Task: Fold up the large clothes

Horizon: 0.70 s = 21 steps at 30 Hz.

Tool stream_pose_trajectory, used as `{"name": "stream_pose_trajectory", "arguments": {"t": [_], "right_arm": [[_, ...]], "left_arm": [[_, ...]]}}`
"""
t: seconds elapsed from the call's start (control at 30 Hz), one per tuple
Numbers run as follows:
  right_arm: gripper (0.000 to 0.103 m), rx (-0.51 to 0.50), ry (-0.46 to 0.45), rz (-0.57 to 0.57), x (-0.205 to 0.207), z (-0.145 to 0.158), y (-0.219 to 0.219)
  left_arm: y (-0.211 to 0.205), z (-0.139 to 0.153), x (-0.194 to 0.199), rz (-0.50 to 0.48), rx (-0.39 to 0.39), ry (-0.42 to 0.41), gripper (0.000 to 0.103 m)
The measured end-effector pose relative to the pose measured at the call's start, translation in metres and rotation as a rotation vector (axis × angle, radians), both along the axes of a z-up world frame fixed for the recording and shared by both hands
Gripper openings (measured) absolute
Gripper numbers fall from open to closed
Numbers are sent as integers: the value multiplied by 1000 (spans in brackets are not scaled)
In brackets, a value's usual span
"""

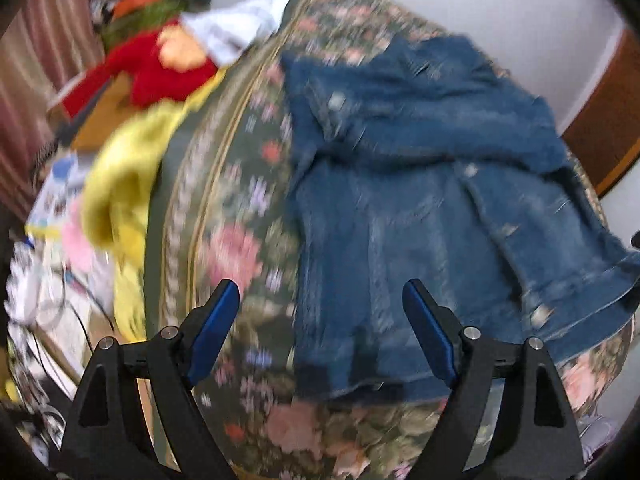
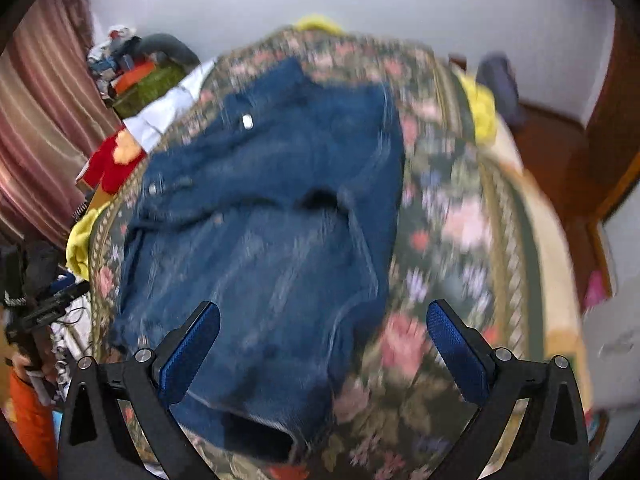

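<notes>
- Two claws, both with jaws spread wide, nothing between the pads: left claw (image 1: 320,304) over the near left hem of the denim jacket (image 1: 420,208), right claw (image 2: 324,320) over its near right edge.
- Denim jacket (image 2: 272,216) lying on the floral bedspread (image 1: 240,240), partly folded, crumpled across the middle; near hem toward the claws, collar end toward the wall.
- Long axis judged to run near-to-far, slightly slanted.
- Step in hand, as judged: reach for the next fold, no grasp yet.
- Next move calls for lowering both claws onto the hem corners and pinching the top layers only.
- Farther off: yellow cloth (image 1: 120,184), red garment (image 1: 160,68); frames blurred.
</notes>
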State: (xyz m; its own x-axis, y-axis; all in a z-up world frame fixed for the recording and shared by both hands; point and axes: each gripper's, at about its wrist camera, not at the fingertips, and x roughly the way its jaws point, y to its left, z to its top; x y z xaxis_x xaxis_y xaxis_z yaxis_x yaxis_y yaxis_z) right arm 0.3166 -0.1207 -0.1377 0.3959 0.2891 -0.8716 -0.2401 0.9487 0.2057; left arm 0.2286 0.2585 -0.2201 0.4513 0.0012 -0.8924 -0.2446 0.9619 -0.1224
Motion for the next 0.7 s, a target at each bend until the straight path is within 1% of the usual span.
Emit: {"name": "stream_pose_trajectory", "arguments": {"t": [0.13, 0.23, 0.3, 0.33, 0.37, 0.4, 0.43, 0.47, 0.5, 0.53, 0.57, 0.6, 0.63, 0.67, 0.7], "right_arm": [[103, 44, 77, -29, -9, -25, -7], [98, 59, 103, -35, -19, -36, -10], [87, 84, 116, -38, -25, -40, -14], [84, 100, 127, -39, -27, -42, -16], [78, 120, 145, -37, -29, -45, -17], [73, 123, 155, -23, -31, -47, -16], [72, 108, 150, -1, -33, -47, -13], [67, 88, 127, 22, -36, -46, -10], [58, 83, 113, 39, -38, -44, -7], [53, 94, 110, 44, -39, -43, -5], [42, 111, 110, 47, -40, -43, -4], [35, 129, 108, 56, -40, -42, -2], [33, 130, 98, 55, -40, -40, -1], [28, 128, 81, 54, -40, -38, 1], [25, 134, 63, 56, -40, -35, 3]], "left_arm": [[6, -38, -15, 39, -78, 98, 84], [6, -60, -23, 61, -132, 146, 84], [4, -71, -24, 66, -164, 171, 84], [2, -73, -26, 65, -177, 179, 84], [0, -80, -26, 65, -197, 192, 84], [-2, -86, -26, 71, -210, 199, 84], [-3, -87, -26, 80, -207, 189, 84], [-3, -87, -26, 86, -207, 185, 83], [-3, -86, -25, 88, -213, 179, 76], [-4, -84, -25, 83, -233, 168, 64], [-5, -83, -21, 75, -249, 163, 57], [-6, -81, -18, 68, -254, 160, 50], [-10, -77, -18, 66, -217, 153, 43], [-14, -73, -13, 60, -184, 149, 37], [-16, -70, -13, 55, -167, 145, 27]]}}
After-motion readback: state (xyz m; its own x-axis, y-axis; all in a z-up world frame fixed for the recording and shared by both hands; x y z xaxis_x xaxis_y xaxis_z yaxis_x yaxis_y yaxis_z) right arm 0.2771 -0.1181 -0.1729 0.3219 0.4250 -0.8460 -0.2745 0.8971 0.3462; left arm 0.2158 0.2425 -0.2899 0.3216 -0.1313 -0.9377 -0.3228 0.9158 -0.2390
